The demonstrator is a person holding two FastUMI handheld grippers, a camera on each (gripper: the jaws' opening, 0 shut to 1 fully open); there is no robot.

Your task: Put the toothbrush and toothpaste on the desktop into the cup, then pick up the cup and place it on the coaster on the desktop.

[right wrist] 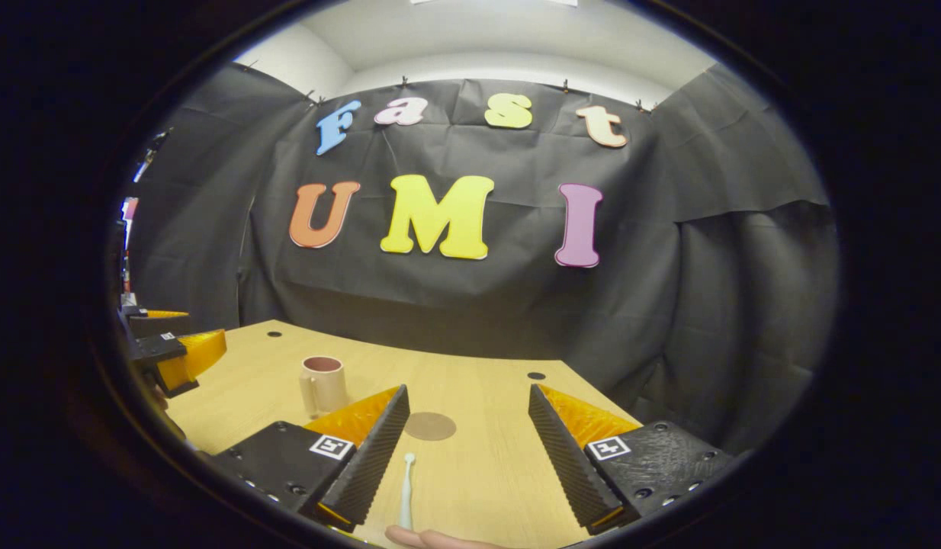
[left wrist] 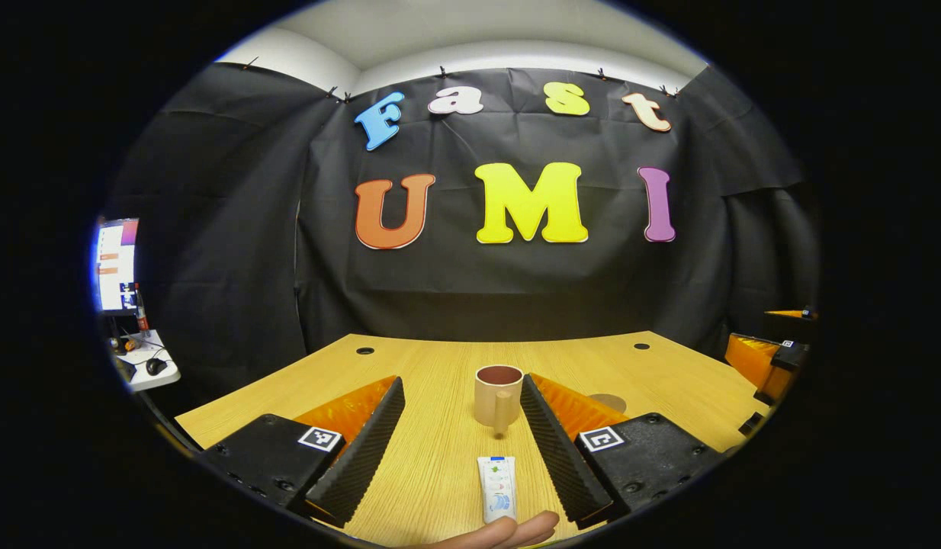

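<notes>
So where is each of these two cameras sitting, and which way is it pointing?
Left gripper view: rides the left gripper, looking along its open jaws at the toothpaste and cup; fingertips show below.
Right gripper view: rides the right gripper, jaws open, facing the toothbrush and coaster; a finger shows below.
Shared: cup, coaster, desk.

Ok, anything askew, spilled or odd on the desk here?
Nothing stands out. The cup stands upright, the toothpaste and toothbrush lie flat on the desk, and the coaster is bare. A fingertip touches the toothpaste's near end. Both grippers are open.
</notes>
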